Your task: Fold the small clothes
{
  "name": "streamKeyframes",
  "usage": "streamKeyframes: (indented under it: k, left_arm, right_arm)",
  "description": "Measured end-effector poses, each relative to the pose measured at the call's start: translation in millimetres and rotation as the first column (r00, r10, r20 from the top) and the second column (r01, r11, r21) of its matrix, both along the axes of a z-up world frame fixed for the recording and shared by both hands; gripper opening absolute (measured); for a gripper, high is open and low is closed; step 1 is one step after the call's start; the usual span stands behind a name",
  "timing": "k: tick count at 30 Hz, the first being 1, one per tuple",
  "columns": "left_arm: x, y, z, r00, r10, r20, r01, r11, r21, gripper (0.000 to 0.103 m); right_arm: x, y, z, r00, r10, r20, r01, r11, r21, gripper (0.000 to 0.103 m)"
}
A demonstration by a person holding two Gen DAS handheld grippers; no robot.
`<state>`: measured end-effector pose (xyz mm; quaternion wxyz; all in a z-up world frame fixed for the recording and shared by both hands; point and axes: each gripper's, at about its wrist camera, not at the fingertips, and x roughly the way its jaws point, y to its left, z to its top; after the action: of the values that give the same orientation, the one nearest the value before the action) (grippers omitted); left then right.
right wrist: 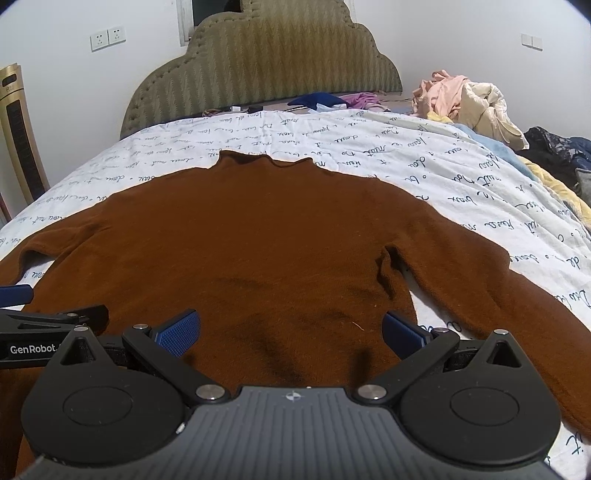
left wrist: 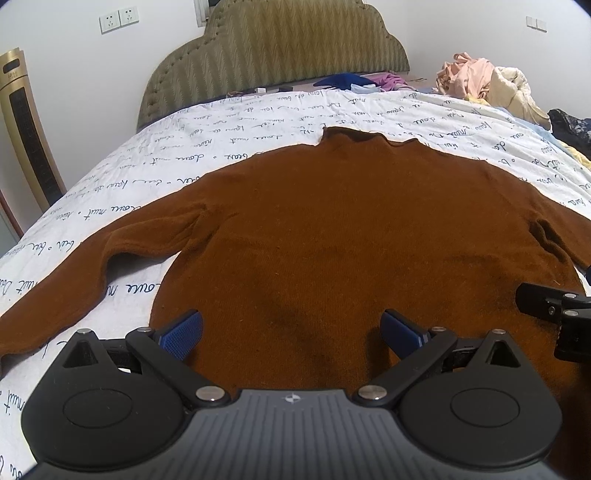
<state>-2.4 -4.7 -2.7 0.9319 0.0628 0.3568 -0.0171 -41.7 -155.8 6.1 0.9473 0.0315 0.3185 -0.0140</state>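
Looking out from far left, I see a gold tower fan standing against the wall beside the bed, with the wall sockets above it. Next comes the white bedsheet printed with dark cursive writing, and on it the brown sweater lies flat, collar toward the padded headboard and hem toward me. Its left sleeve runs out and bends down toward the near left edge of the bed. My left gripper hovers above the hem area with its blue-padded fingers spread wide apart and nothing between them. My right gripper sits just beside it on the right, likewise spread wide and empty, over the lower right part of the sweater body (each tool's black frame shows at the edge of the other's view). I cannot tell whether either one touches the knit. Further right, the right sleeve angles down across the sheet. At the far right corner near the headboard sits a heap of pale clothes, with darker garments just beside it.
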Motion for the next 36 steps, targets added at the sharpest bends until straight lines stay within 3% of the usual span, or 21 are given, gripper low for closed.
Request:
streamKeyframes:
  k: [16, 36]
  left_arm:
    - [-1, -19, -1, 0.999, -0.037, -0.008, 0.037, 0.999, 0.036, 0.103]
    - [-2, -67, 1, 0.993, -0.121, -0.009, 0.121, 0.99, 0.075, 0.103]
  right_arm:
    - [-11, -16, -2, 1.0, 0.017, 0.016, -0.018, 0.999, 0.038, 0.103]
    - [-35, -44, 0, 0.999, -0.003, 0.053, 0.002, 1.0, 0.016, 0.103]
